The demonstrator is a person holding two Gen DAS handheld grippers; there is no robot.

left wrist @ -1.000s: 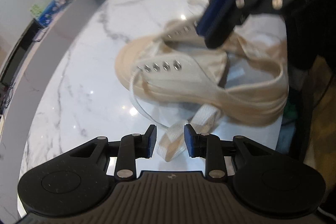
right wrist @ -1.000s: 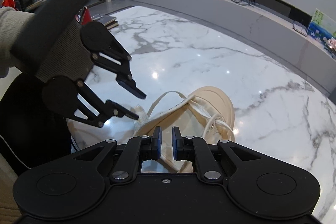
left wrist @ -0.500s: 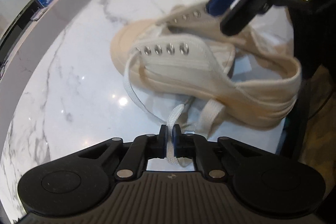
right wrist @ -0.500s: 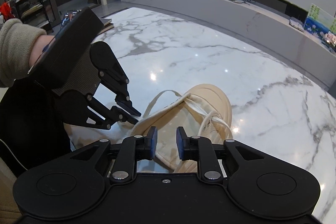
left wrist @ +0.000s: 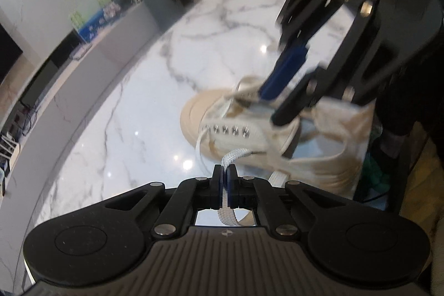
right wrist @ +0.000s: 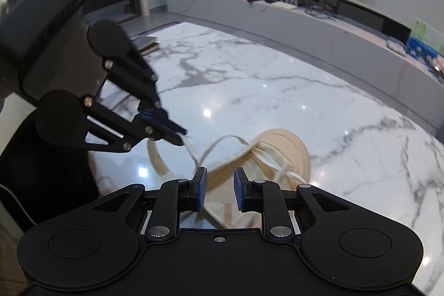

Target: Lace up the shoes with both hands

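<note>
1. Left wrist view: our left hand-held gripper (left wrist: 224, 174) pinches the white shoelace (left wrist: 232, 155); the cream sneaker (left wrist: 277, 138) lies at twelve o'clock on the table (left wrist: 133, 113).
2. Our right hand-held gripper (right wrist: 219, 185) stands partly open, empty; we should keep the lace taut towards an eyelet.

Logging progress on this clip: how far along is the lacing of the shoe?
Early. Done: the lace runs only through the eyelet nearest the toe. In hand: the left hand-held gripper is shut on the lace; the right hand-held gripper is open over the shoe. Left: four eyelets in the near row look empty.
</note>
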